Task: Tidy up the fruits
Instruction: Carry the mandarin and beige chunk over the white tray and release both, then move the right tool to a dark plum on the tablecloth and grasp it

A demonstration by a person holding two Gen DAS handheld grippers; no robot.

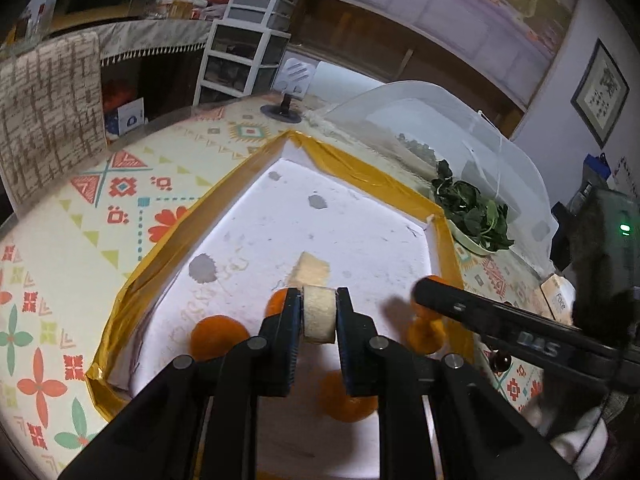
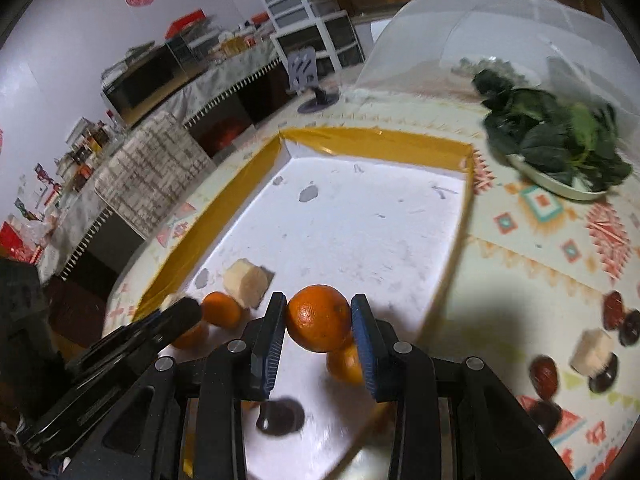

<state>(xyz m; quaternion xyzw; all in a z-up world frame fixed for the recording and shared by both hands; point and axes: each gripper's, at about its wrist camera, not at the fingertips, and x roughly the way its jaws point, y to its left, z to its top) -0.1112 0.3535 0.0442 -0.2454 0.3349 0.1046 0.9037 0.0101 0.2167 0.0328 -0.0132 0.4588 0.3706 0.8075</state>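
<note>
My left gripper [image 1: 318, 300] is shut on a pale cylindrical chunk [image 1: 318, 314] above the white tray with a yellow taped rim [image 1: 192, 216]. Under it lie oranges [image 1: 218, 336] [image 1: 348, 398] and a second pale chunk [image 1: 310, 270]. My right gripper [image 2: 319, 312] is shut on an orange [image 2: 318, 318] over the tray's [image 2: 380, 140] near side. More oranges [image 2: 222, 308] [image 2: 346, 362] and a pale chunk [image 2: 248, 280] lie below it. The left gripper [image 2: 176, 310] shows at the left of the right wrist view. A finger [image 1: 460, 308] of the right gripper crosses the left wrist view.
To the right of the tray, dark red dates [image 2: 612, 310] [image 2: 544, 372] and a pale chunk [image 2: 592, 350] lie on the patterned tablecloth [image 2: 540, 240]. Behind them stand a plate of green leaves [image 2: 560, 148] and a white mesh food cover [image 2: 480, 40]. A small stand [image 1: 282, 112] sits at the table's far edge.
</note>
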